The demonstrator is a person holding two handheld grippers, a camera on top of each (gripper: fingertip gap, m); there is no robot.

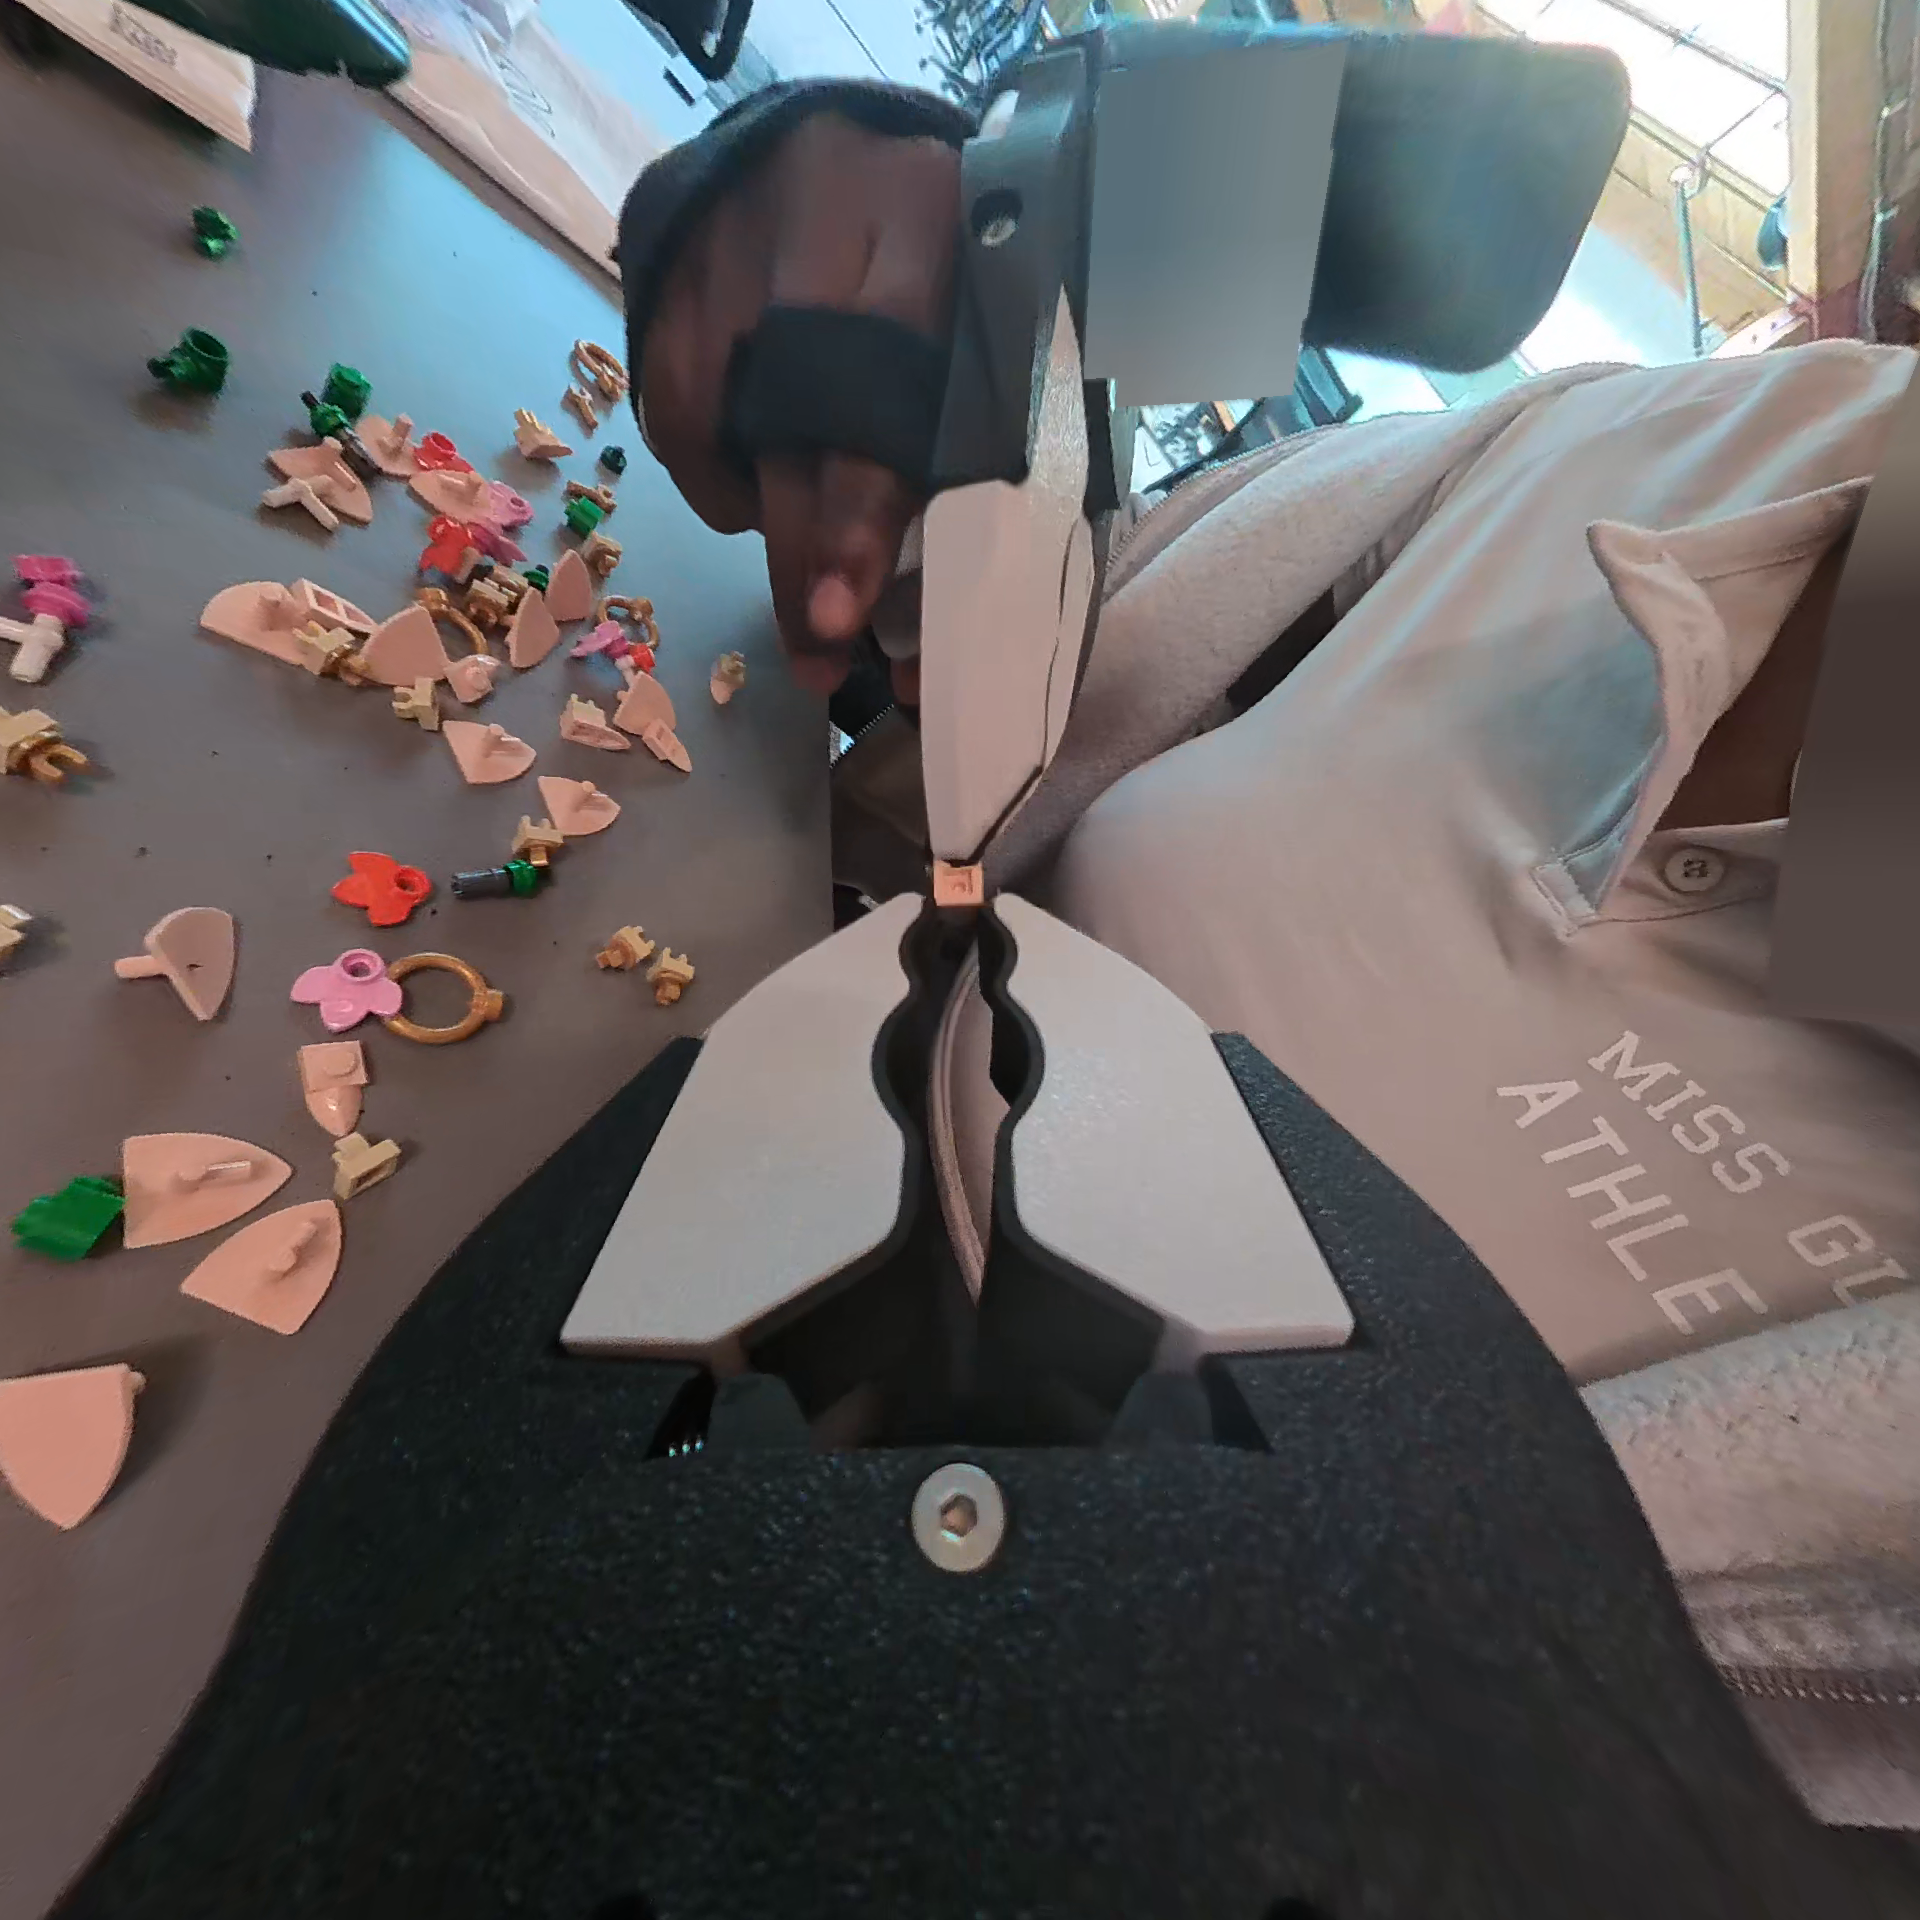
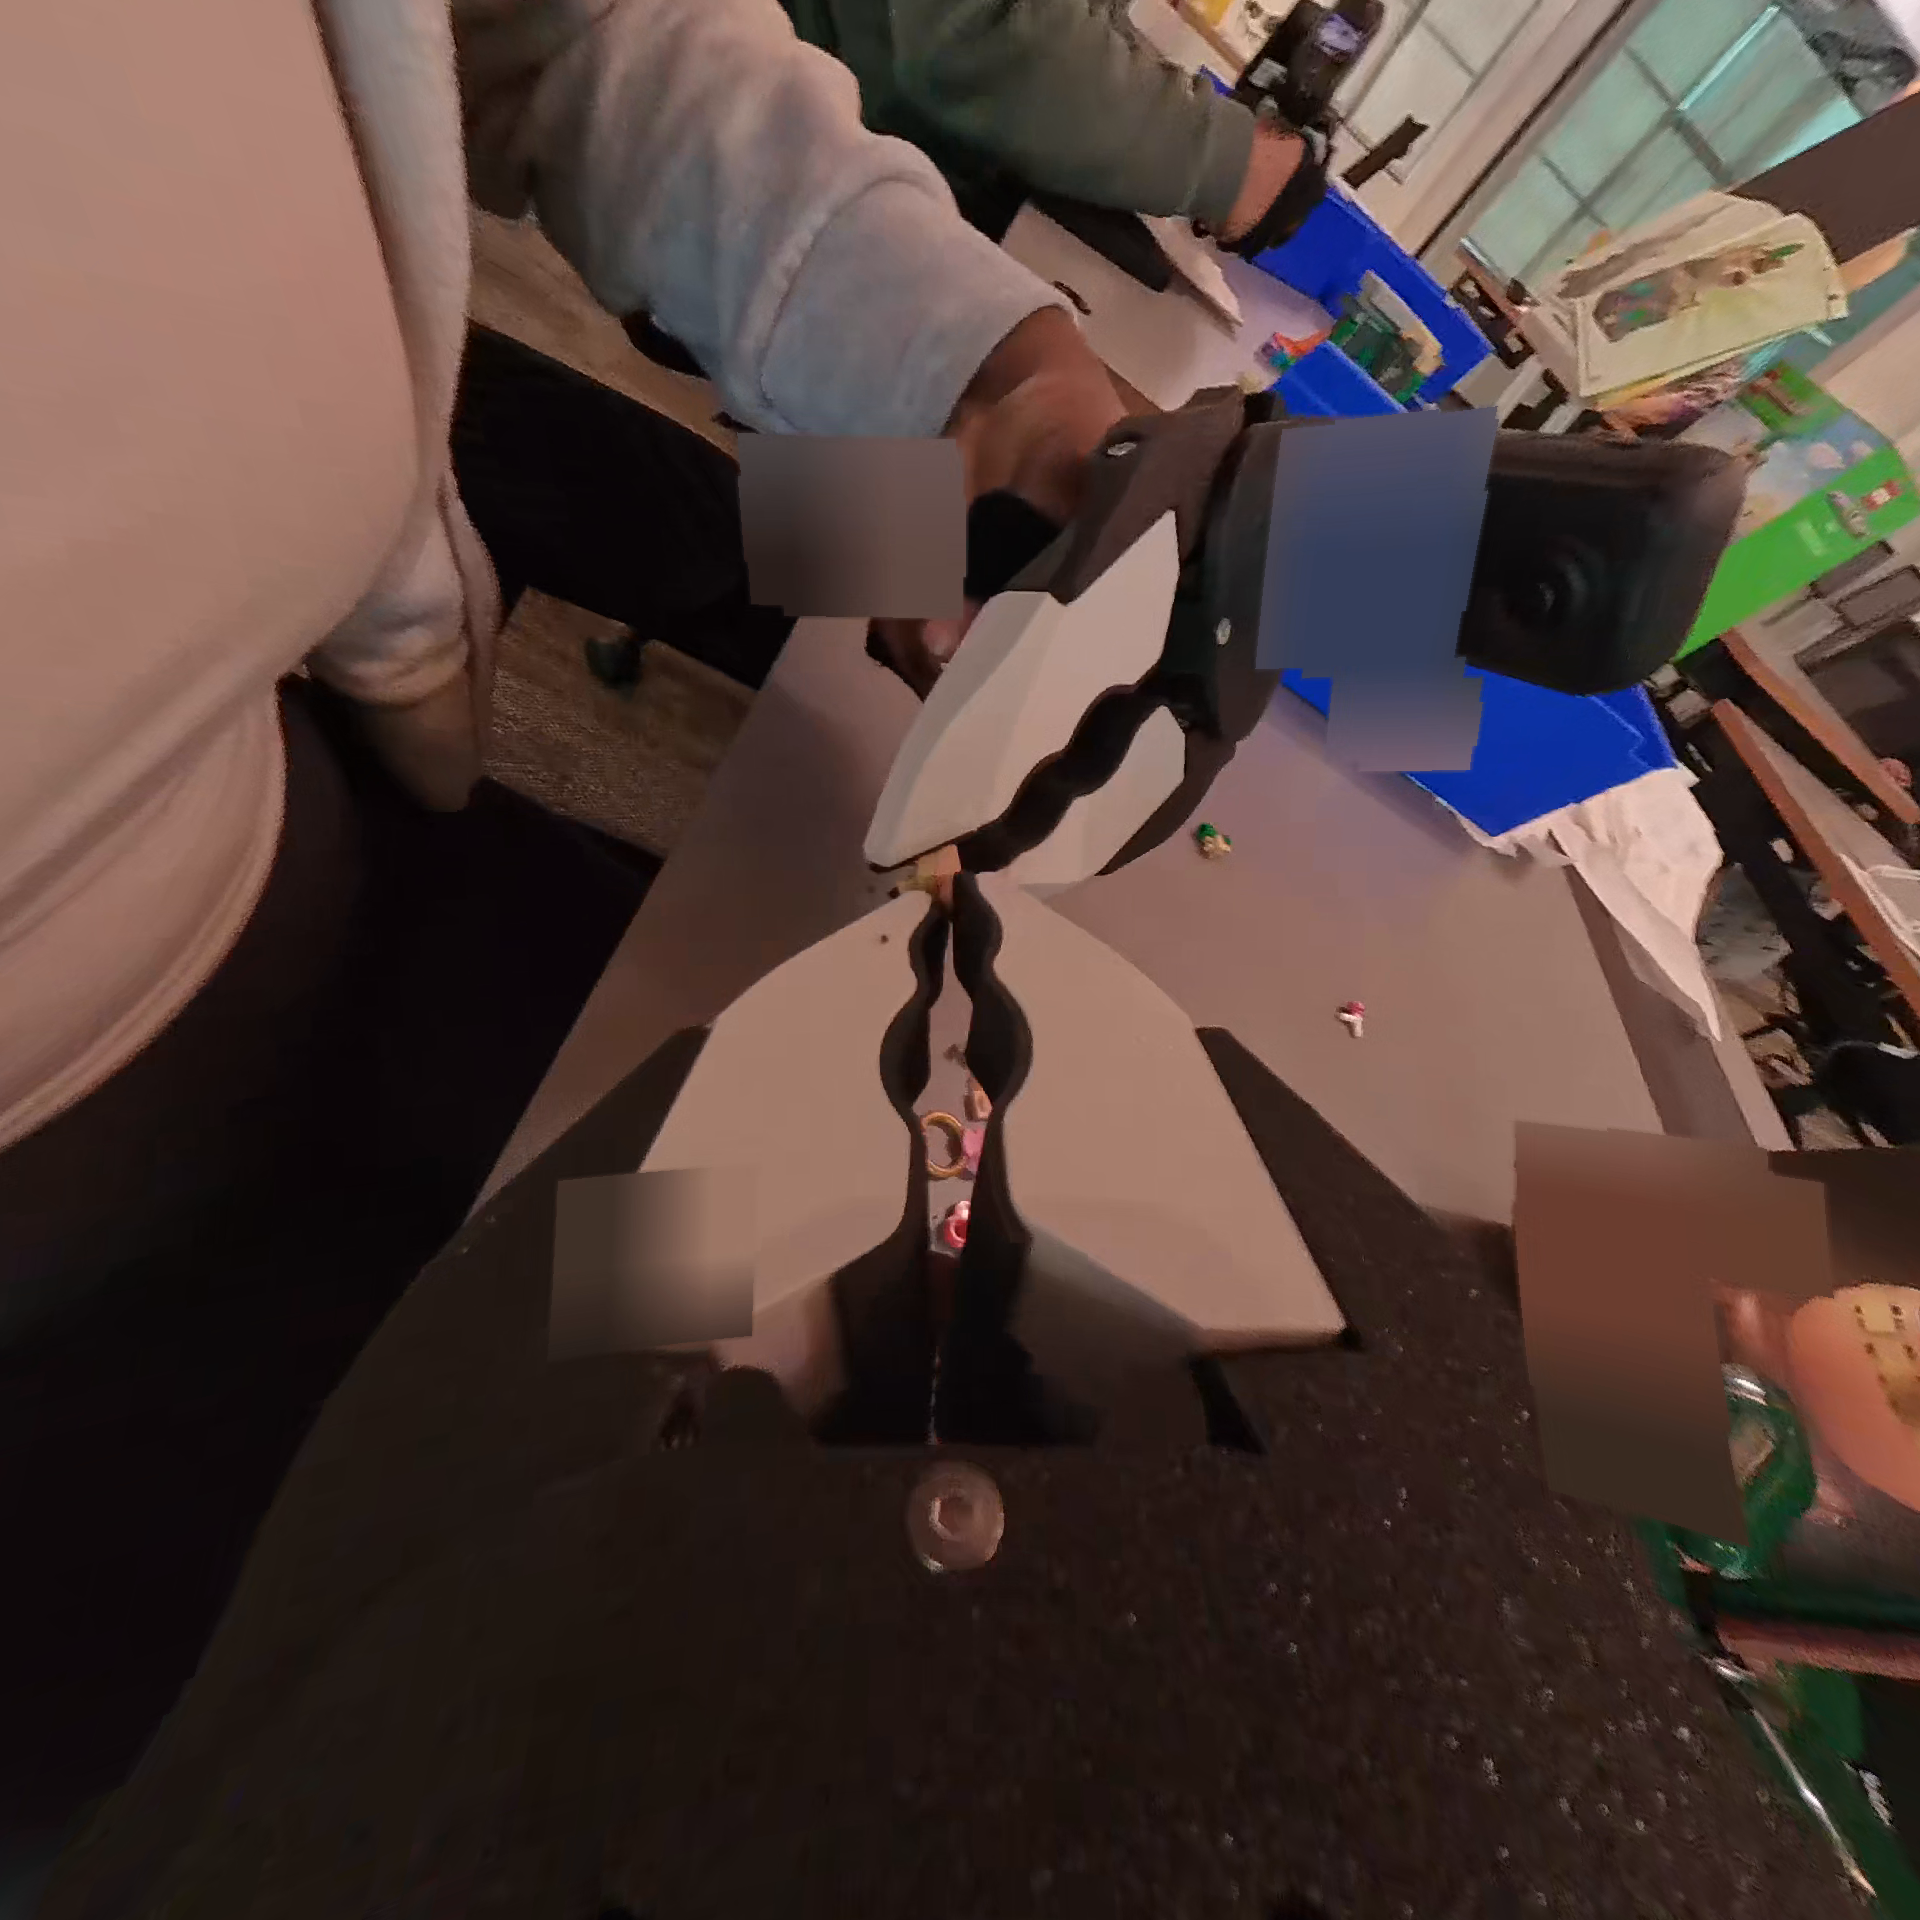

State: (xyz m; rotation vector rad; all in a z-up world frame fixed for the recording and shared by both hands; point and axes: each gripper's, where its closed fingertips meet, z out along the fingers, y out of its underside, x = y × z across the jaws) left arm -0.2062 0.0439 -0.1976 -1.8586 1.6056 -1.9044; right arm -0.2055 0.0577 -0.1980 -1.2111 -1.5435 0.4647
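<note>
In the left wrist view my left gripper (image 1: 956, 909) is shut on a small pink square piece (image 1: 958, 884), held in the air in front of a person's pale shirt (image 1: 1403, 831). My right gripper (image 1: 954, 854) comes down from above, and its closed tips meet the top of the same piece. In the right wrist view my right gripper (image 2: 943, 902) is shut, with a thin pink edge of the piece (image 2: 940, 871) between its pads. The left gripper (image 2: 940, 854) reaches in from the upper right. A small tan bit (image 2: 914, 879) sticks out beside the piece.
The grey table (image 1: 436, 312) holds several scattered small parts: pale pink petal shapes (image 1: 203, 1184), a red flower (image 1: 381, 886), a pink flower (image 1: 348, 987), a gold ring (image 1: 445, 997) and green bits (image 1: 68, 1218). Blue bins (image 2: 1538, 748) stand at the table's far side. The tips of both grippers are at nearly the same place.
</note>
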